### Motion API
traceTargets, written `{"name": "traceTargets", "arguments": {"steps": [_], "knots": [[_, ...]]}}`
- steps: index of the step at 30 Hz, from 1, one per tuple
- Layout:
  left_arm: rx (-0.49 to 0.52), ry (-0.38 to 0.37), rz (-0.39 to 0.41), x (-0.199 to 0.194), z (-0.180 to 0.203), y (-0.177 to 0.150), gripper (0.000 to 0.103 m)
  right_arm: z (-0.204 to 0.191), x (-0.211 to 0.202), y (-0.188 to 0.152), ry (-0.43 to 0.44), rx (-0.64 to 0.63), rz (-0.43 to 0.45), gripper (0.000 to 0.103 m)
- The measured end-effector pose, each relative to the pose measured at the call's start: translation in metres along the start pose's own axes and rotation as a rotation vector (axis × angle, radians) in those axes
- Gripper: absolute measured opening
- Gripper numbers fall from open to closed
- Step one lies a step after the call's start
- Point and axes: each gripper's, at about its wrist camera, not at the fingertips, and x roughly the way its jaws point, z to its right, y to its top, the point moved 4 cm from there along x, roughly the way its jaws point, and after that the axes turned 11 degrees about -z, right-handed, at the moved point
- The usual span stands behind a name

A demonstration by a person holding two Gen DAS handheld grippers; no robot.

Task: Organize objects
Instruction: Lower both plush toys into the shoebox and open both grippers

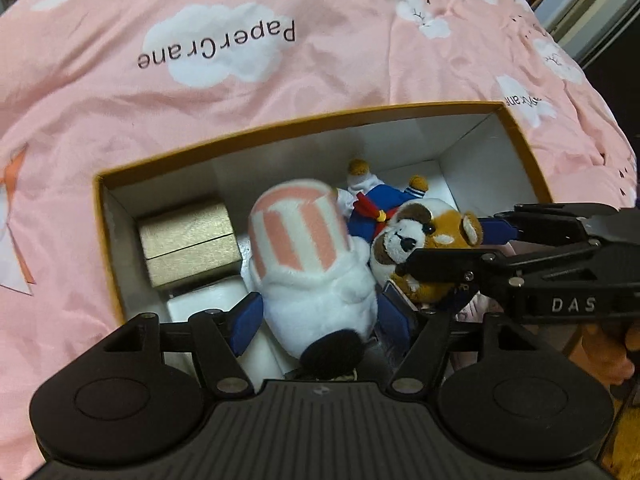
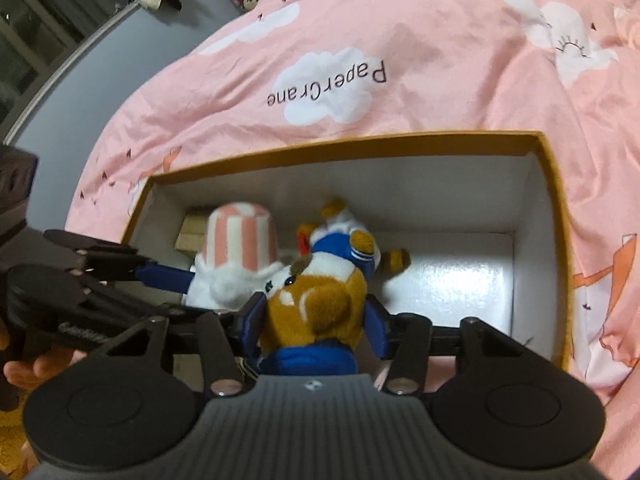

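- An open box [image 1: 304, 120] with an orange-brown rim and white inside walls lies on a bed under a pink quilt [image 1: 200, 92] printed with white clouds and the words "PaperCrane".
- The left claw [image 1: 320, 312] reaches down into the box at its near-left part. Its blue pads stand wide on either side of a white plush toy with a pink-and-white striped hat [image 1: 308, 264]; a sliver of gap shows at the left pad, and whether the right pad touches the fur I cannot tell. The toy lies in the box, hat pointing to the far side.
- The right claw [image 2: 316, 320] is about half open and closed on a brown-and-white plush dog [image 2: 316, 304], its blue pads pressing the toy's sides. The dog is over the near middle of the box, just right of the white toy and touching it.
- Beyond the dog lies a white duck plush in blue sailor clothes [image 2: 348, 248] on the box floor, its orange-brown feet pointing to the far side.
- A gold-coloured small box [image 1: 188, 240] sits at the far-left corner inside, left of the striped hat.
- The right part of the box floor [image 2: 452, 280] is bare and white.
- A person's fingers [image 1: 604, 356] hold the right claw's handle at the right edge of the left wrist view.
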Motion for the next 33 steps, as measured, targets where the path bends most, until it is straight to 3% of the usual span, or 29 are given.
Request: {"name": "traceTargets", "arguments": {"steps": [8,14,15,16,19,22,25,28,33], "knots": [[-0.062,-0.028,0.057,-0.011,-0.007,-0.005,0.071,-0.006,0.011,-0.002,-0.034,-0.011,0.014,0.057],[-0.037,-0.023,0.146,-0.026,-0.01,-0.015,0.071,-0.007,-0.004,-0.004,-0.098,-0.04,0.043,0.061],[-0.039,-0.025,0.16,-0.025,-0.012,-0.014,0.065,-0.007,-0.006,-0.005,-0.098,-0.042,0.044,0.061],[-0.053,-0.021,0.176,-0.023,-0.014,-0.013,0.049,-0.006,-0.008,-0.006,-0.09,-0.04,0.04,0.061],[-0.087,-0.03,0.206,-0.014,-0.02,-0.006,0.036,-0.004,-0.009,-0.008,-0.089,-0.011,0.024,0.058],[-0.1,-0.016,0.185,0.0,-0.018,0.0,0.034,-0.001,-0.007,-0.009,-0.098,-0.004,0.012,0.053],[-0.079,0.054,0.19,0.007,-0.012,0.003,0.034,0.002,-0.001,-0.008,-0.084,0.032,0.011,0.052],[-0.081,0.06,0.197,0.006,-0.01,0.004,0.034,0.002,0.006,-0.004,-0.06,0.064,0.022,0.051],[-0.091,0.12,0.247,-0.005,-0.003,-0.009,0.034,-0.004,0.016,-0.004,-0.079,0.05,-0.007,0.051]]}}
